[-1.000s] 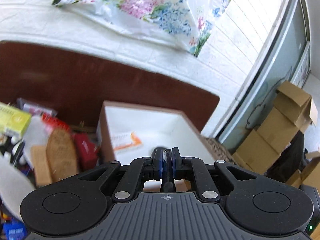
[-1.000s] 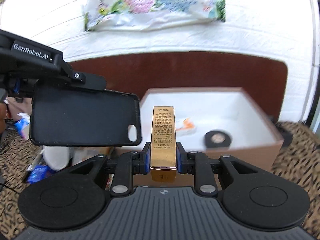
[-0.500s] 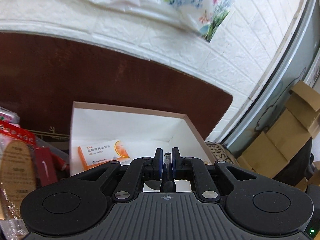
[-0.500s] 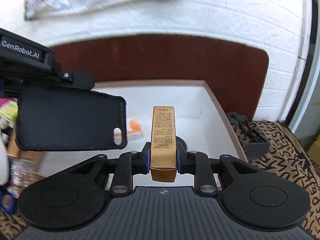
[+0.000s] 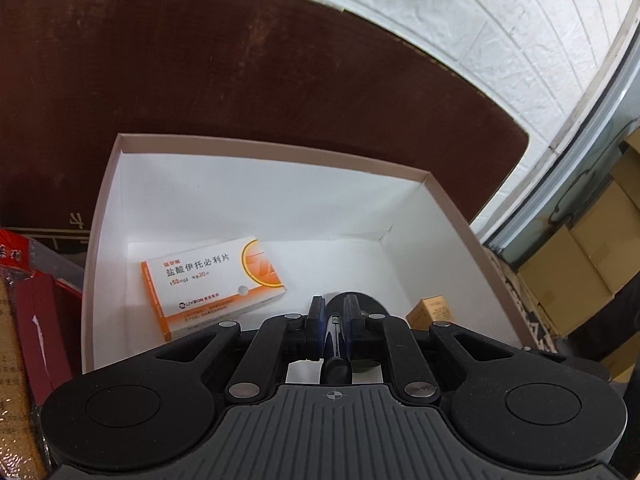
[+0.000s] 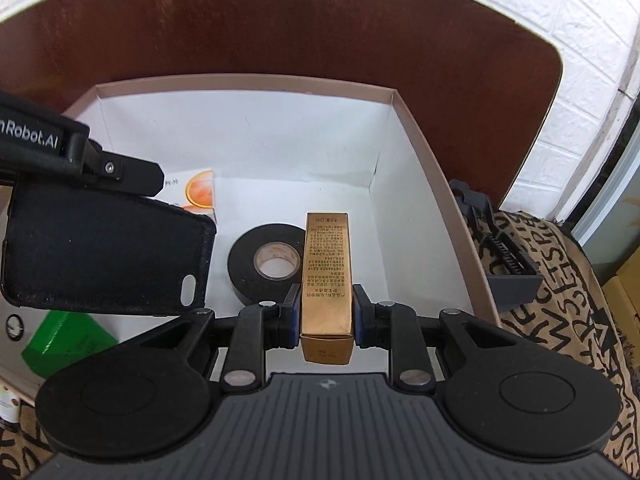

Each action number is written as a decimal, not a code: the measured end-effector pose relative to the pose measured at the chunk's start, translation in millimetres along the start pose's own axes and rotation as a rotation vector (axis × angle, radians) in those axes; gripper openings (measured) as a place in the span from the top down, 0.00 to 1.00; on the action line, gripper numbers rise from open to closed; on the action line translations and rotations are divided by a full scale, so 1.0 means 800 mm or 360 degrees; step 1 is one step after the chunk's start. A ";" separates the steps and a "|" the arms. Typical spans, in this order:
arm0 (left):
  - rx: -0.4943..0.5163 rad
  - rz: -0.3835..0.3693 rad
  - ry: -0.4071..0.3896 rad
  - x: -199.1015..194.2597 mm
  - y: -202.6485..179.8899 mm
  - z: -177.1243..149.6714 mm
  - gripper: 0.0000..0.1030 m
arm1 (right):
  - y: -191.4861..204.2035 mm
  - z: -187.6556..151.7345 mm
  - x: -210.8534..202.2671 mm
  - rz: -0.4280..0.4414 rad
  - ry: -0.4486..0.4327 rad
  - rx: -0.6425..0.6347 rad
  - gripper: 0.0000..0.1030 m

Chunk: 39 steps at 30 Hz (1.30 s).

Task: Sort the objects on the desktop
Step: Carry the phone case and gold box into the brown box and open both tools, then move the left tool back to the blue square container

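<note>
Hovering mid-frame over the white box (image 6: 424,152), a gold carton (image 6: 327,276) is being clamped by the right gripper (image 6: 326,314), seemingly for dropping beside the tape roll (image 6: 266,262). A black phone case (image 6: 104,256) is being pinched edge-on by the left gripper (image 5: 335,330) at left of frame, apparently awaiting its turn.

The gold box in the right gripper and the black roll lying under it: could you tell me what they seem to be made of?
Gold box: apparently thin card with a metallic foil finish, given its sheen and folded end flap. Black roll: probably matte adhesive tape wound on a pale, likely card, core.
</note>
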<state>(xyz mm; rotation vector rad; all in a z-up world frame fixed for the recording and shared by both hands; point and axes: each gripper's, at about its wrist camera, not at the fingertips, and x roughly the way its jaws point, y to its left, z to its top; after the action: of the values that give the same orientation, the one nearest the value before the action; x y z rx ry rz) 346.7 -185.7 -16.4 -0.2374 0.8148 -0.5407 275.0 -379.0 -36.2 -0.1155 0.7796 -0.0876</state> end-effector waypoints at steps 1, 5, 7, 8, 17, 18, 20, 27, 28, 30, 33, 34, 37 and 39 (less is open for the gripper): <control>0.0001 0.0004 0.0006 0.003 0.001 0.000 0.91 | -0.001 0.002 -0.001 0.0002 -0.0007 -0.0002 0.74; -0.0009 0.0015 -0.0062 0.000 0.001 0.001 0.46 | -0.001 0.008 -0.005 -0.0026 -0.0019 -0.0039 0.65; 0.0007 0.0023 -0.0144 -0.011 -0.002 0.000 0.01 | -0.001 0.008 -0.010 -0.0024 -0.0051 -0.0047 0.46; 0.0021 0.0041 -0.0207 -0.020 -0.004 -0.002 0.00 | 0.001 0.007 -0.012 -0.0021 -0.0071 -0.0052 0.34; 0.0171 0.0056 -0.0238 -0.050 -0.019 -0.014 0.00 | 0.016 0.001 -0.039 0.0016 -0.0161 -0.0083 0.04; 0.0173 0.0060 -0.0240 -0.053 -0.019 -0.016 0.00 | 0.016 0.000 -0.043 0.0023 -0.0163 -0.0076 0.03; 0.0185 0.0066 -0.0238 -0.055 -0.022 -0.019 0.00 | 0.017 -0.002 -0.050 0.0050 -0.0177 -0.0078 0.03; 0.0206 0.0074 -0.0248 -0.077 -0.028 -0.026 0.00 | 0.023 -0.009 -0.072 0.0046 -0.0206 -0.0086 0.02; 0.0211 0.0073 -0.0248 -0.081 -0.029 -0.027 0.00 | 0.022 -0.010 -0.075 0.0049 -0.0206 -0.0072 0.01; 0.0228 0.0069 -0.0253 -0.089 -0.032 -0.030 0.00 | 0.022 -0.011 -0.079 0.0046 -0.0210 -0.0053 0.01; 0.0252 0.0059 -0.0266 -0.102 -0.037 -0.036 0.00 | 0.025 -0.014 -0.089 0.0020 -0.0224 -0.0044 0.01; 0.0259 0.0058 -0.0266 -0.106 -0.038 -0.039 0.00 | 0.027 -0.016 -0.094 0.0018 -0.0229 -0.0040 0.01; 0.0279 0.0057 -0.0263 -0.116 -0.042 -0.046 0.00 | 0.029 -0.018 -0.106 0.0017 -0.0247 -0.0030 0.01; 0.0291 0.0059 -0.0267 -0.124 -0.044 -0.052 0.00 | 0.032 -0.021 -0.115 0.0013 -0.0265 -0.0028 0.01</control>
<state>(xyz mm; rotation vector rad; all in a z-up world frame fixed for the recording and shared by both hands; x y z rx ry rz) 247.2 -161.4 32.1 -0.0974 0.6018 -0.5493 198.8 -344.0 12.6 -0.1347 0.6146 -0.0624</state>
